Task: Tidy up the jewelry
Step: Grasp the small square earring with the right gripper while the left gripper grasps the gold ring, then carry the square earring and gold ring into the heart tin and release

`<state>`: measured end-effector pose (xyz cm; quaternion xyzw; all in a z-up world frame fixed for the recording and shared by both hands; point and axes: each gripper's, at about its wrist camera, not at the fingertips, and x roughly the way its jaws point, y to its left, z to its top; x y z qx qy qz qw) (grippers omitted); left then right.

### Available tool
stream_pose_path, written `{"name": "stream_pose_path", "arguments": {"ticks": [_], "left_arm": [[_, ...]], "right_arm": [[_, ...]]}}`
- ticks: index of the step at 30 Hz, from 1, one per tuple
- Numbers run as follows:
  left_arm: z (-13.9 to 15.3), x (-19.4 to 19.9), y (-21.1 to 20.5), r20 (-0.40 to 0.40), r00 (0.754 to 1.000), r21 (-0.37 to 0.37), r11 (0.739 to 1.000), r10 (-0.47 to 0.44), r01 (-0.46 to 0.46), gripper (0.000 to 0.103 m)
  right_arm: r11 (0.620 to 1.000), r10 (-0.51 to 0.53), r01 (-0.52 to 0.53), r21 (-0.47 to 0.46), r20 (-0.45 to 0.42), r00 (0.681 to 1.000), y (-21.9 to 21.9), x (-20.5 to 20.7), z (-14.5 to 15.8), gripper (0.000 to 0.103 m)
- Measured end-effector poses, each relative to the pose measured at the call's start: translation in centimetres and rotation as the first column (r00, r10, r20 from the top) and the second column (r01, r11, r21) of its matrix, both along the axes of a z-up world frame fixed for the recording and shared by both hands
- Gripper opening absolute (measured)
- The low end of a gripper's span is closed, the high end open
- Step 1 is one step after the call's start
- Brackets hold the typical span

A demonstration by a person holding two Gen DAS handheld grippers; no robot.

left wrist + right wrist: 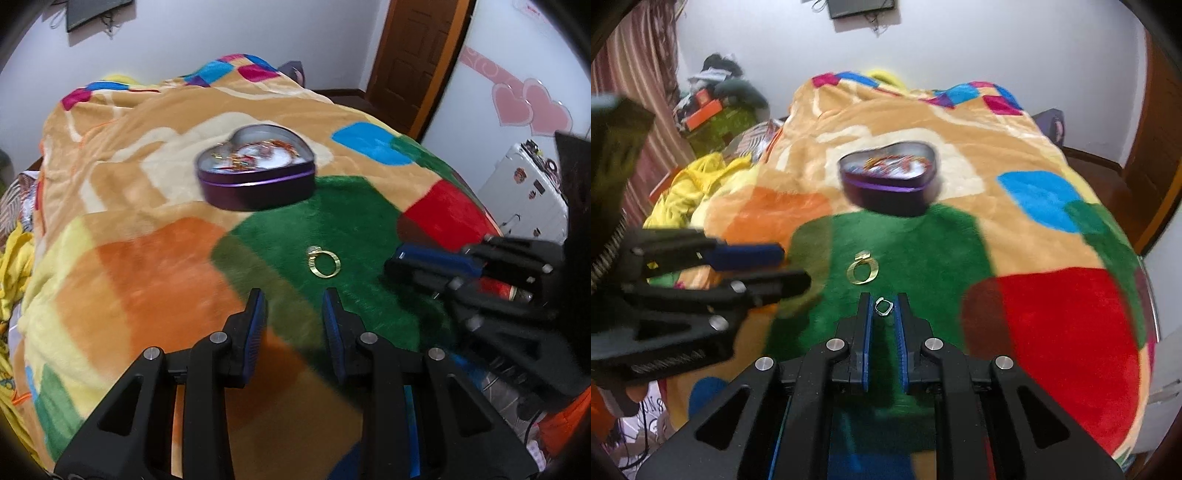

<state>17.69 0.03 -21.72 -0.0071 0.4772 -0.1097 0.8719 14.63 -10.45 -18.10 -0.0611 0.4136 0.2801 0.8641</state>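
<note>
A purple heart-shaped tin (255, 173) stands open on the blanket with jewelry inside; it also shows in the right wrist view (890, 181). A gold ring (324, 263) lies on the green patch, also in the right wrist view (863, 271). My left gripper (293, 299) is open and empty, just short of the gold ring. My right gripper (884, 301) is shut on a small silver ring (884, 307) held between its fingertips, just near of the gold ring. The right gripper shows from the side in the left wrist view (399, 260).
A colourful patchwork blanket (147, 258) covers the bed. Yellow cloth (690, 192) and clutter lie to the left of the bed. A wooden door (413, 55) and a white case (524, 192) stand at the right.
</note>
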Motion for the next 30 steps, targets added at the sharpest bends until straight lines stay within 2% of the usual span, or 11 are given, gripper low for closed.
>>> {"name": "stream_pose_path", "arguments": {"ticks": [4, 12, 14, 16, 23, 30], "left_arm": [[-0.9, 1.4, -1.5, -0.023, 0.999, -0.007, 1.0, -0.024, 0.024, 0.031], [-1.6, 2.4, -1.7, -0.022, 1.0, -0.045, 0.999, -0.004, 0.003, 0.03], [-1.6, 2.4, -1.7, -0.017, 1.0, -0.04, 0.999, -0.007, 0.006, 0.019], [-1.5, 2.3, -1.9, -0.013, 1.0, -0.03, 1.0, -0.007, 0.007, 0.018], [-0.3, 1.4, -1.8, 0.022, 1.0, -0.02, 1.0, -0.007, 0.008, 0.018], [2.3, 0.6, -1.0, 0.091, 0.996, -0.023, 1.0, 0.007, -0.005, 0.018]], "right_arm": [[0.998, -0.051, 0.051, 0.024, 0.001, 0.999, -1.9, 0.9, 0.6, 0.01], [0.994, -0.103, 0.102, 0.041, 0.006, 0.995, -3.7, 1.5, 0.9, 0.01], [0.994, -0.104, 0.104, 0.044, 0.006, 0.995, -3.7, 1.6, 0.9, 0.01], [0.993, -0.103, 0.102, 0.052, 0.002, 0.995, -3.5, 1.6, 1.0, 0.01], [0.994, -0.091, 0.09, 0.057, 0.019, 0.996, -3.1, 1.3, 1.7, 0.01], [0.995, -0.086, 0.083, 0.058, 0.051, 0.995, -2.5, 1.4, 3.1, 0.01]]}}
